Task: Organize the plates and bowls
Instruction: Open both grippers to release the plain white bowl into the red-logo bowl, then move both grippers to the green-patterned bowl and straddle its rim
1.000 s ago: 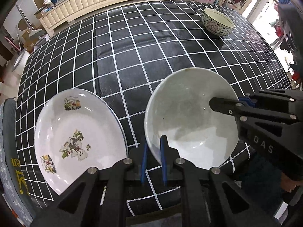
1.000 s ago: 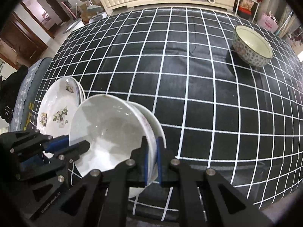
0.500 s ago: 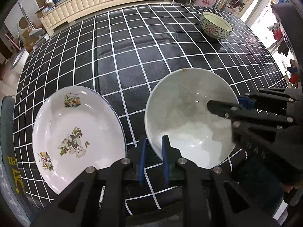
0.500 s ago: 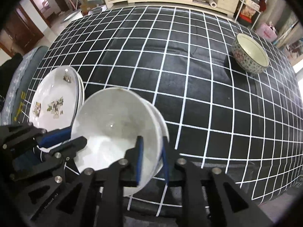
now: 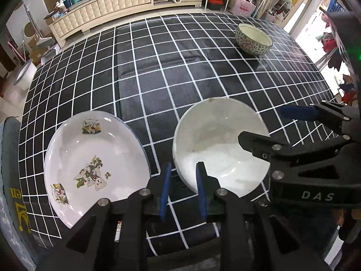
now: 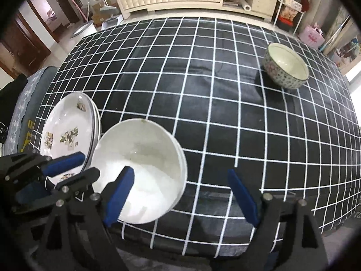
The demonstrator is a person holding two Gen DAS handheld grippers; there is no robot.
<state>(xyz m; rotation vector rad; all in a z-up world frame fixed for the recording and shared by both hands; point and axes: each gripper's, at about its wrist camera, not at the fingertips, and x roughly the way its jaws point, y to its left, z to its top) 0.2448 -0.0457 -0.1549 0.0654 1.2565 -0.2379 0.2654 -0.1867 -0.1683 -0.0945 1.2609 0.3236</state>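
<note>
On the checked surface [image 6: 203, 103], a plain white bowl [image 6: 140, 158] sits; the right tool [image 6: 180, 194], just opening wide, straddles its rim without gripping, and the left tool [image 5: 181, 187], opening slightly, does likewise.

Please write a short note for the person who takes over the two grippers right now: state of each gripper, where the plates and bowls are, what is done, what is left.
Left gripper: jaws just opened a little, straddling the near rim of the white bowl, no clear pinch.
Right gripper: jaws just opened wide, holding nothing; the bowl's rim lies between them.
White bowl: appears to rest on the checked tablecloth, near edge, seemingly nested in another.
Flowered plates: stacked left of the white bowl.
Patterned bowl: alone at the far right.
Done: plates stacked, white bowl released.
Left: probably bring the patterned bowl to the other bowls.
</note>
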